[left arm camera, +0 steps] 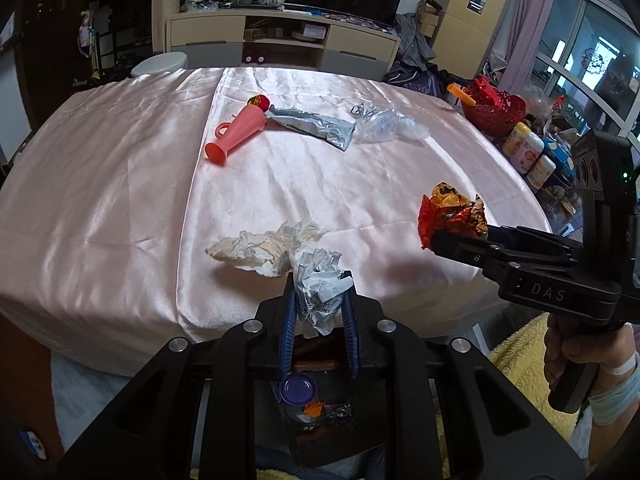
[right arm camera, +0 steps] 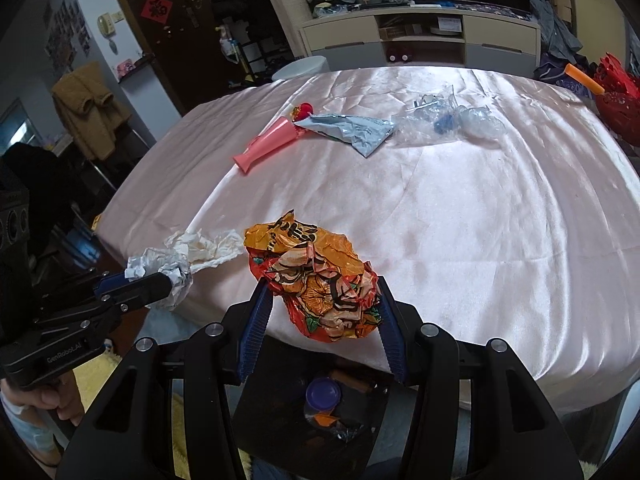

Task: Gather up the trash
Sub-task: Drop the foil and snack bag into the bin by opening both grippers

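My left gripper (left arm camera: 320, 282) is shut on a crumpled white paper wad (left arm camera: 320, 284), held just off the near edge of the pink cloth. The same paper wad (right arm camera: 172, 270) shows at the left of the right wrist view, in the left gripper (right arm camera: 176, 280). My right gripper (right arm camera: 322, 294) is shut on a crumpled orange snack wrapper (right arm camera: 320, 280), seen also as the wrapper (left arm camera: 450, 212) in the right gripper (left arm camera: 438, 236). A dirty tissue (left arm camera: 260, 248) lies on the cloth near the front. Farther back lie a silver-blue foil pouch (left arm camera: 316, 126), clear crushed plastic (left arm camera: 384, 124) and a pink plastic cone (left arm camera: 236, 136).
A black bin (right arm camera: 312, 412) with a purple lid and scraps inside stands below both grippers, in front of the table (left arm camera: 100, 200). A red basket (left arm camera: 496, 110) and bottles (left arm camera: 528, 152) crowd the right side. A TV cabinet (left arm camera: 280, 36) stands behind the table.
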A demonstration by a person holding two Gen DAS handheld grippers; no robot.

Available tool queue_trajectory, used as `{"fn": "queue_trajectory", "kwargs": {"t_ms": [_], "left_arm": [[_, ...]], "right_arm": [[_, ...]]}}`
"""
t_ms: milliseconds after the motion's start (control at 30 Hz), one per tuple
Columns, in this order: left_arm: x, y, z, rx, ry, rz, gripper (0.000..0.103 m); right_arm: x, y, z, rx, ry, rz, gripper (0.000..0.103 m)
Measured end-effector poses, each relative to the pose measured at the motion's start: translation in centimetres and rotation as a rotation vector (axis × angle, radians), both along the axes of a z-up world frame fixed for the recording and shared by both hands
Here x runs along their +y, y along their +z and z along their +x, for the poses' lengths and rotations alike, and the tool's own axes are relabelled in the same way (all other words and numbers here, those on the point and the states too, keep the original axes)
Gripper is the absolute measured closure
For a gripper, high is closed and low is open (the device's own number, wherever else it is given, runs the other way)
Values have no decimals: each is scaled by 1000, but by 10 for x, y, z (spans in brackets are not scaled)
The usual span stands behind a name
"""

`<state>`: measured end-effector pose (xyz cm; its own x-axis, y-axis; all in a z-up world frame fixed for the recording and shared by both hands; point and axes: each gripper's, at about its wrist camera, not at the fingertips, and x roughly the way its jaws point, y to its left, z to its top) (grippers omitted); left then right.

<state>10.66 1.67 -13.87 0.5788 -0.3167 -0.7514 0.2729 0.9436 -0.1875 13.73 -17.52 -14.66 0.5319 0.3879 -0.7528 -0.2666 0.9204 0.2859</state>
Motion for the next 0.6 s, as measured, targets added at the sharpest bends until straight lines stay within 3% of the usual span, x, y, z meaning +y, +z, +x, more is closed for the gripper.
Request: {"fn": "queue_trajectory", "kwargs": {"t_ms": [300, 600], "left_arm": [[-14, 24, -44, -57, -52, 2, 84], [-31, -21, -70, 52, -99, 1, 84]], "right_arm": [[-4, 10, -37, -23, -12, 13, 51], [-12, -19, -68, 49, -48, -3, 51]]}}
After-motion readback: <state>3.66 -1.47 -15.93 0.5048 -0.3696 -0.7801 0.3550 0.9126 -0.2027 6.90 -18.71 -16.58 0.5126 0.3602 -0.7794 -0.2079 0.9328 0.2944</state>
